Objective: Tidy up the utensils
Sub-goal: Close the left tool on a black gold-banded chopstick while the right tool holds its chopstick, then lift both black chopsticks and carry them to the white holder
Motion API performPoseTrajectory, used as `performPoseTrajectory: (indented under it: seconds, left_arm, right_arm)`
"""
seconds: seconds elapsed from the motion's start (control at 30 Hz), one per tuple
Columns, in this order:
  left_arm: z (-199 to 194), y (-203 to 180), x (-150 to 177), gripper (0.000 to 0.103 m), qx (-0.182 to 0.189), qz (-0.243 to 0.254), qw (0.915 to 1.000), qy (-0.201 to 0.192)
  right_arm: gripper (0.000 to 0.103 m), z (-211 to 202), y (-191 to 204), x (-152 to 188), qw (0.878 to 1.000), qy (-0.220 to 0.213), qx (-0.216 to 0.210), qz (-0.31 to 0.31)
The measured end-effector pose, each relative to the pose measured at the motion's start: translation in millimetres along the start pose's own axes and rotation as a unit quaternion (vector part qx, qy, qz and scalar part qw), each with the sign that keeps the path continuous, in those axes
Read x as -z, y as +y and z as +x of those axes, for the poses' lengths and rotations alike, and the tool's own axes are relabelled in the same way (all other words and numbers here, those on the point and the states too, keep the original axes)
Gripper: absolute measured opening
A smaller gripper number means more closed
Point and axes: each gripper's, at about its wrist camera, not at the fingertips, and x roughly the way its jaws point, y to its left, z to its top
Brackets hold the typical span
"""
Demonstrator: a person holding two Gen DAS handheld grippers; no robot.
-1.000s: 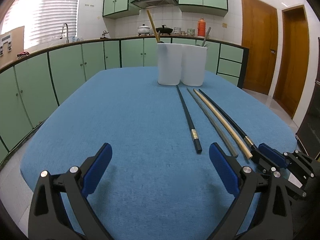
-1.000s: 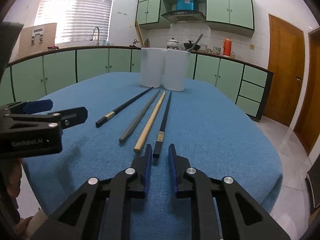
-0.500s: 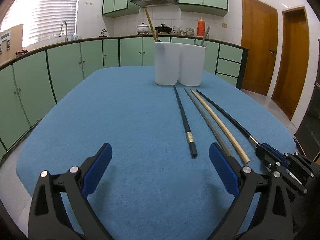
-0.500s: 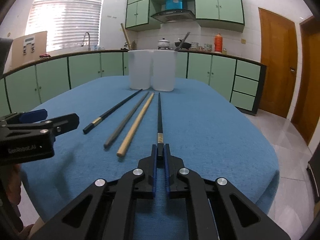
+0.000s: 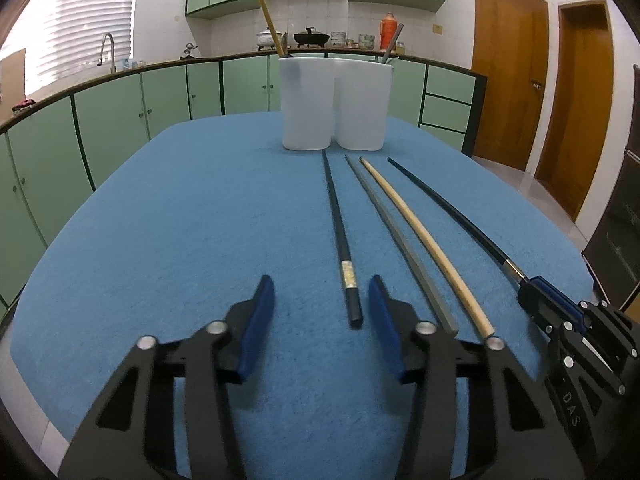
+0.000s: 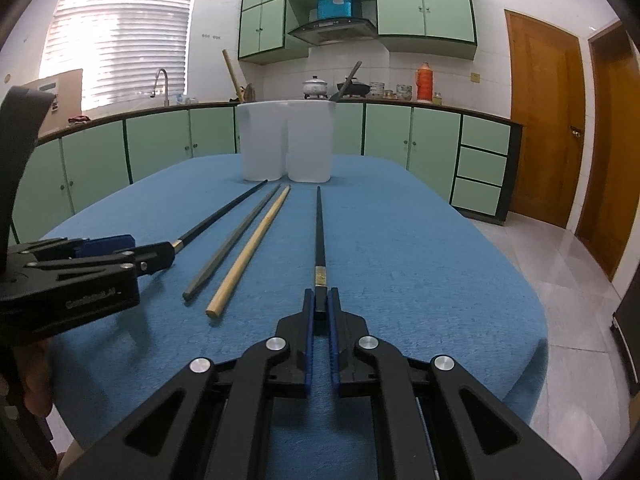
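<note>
Since 0.5 s ago, left gripper (image 5: 320, 312) narrowed, half-open, straddling black chopstick (image 5: 340, 236); right gripper (image 6: 320, 308) clamps another black chopstick (image 6: 319, 228).

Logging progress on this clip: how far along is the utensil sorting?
Early. Done: the two white cups already hold a wooden stick and a grey utensil. In hand: the right tool is shut on the end of one black chopstick. Left: another black chopstick, a grey one and a wooden one lie on the table; the left tool is open near the black one.
</note>
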Motion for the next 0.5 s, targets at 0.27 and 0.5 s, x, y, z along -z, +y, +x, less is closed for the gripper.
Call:
performPoseTrajectory:
  seconds: [0.27,0.5]
  left_arm:
    - [2.3,-9.8,-0.1,0.006,0.004,0.008,1.0000,0.002]
    - [-2.4,-10.6,-0.7,0.006,0.007,0.002,1.0000,0.001]
  right_arm:
    - [0.006,0.0,-0.3,0.8,1.000,0.001,0.002,0.002]
    - [0.006,-2.5,-0.1,0.8,1.000,-0.001,0.003,0.001]
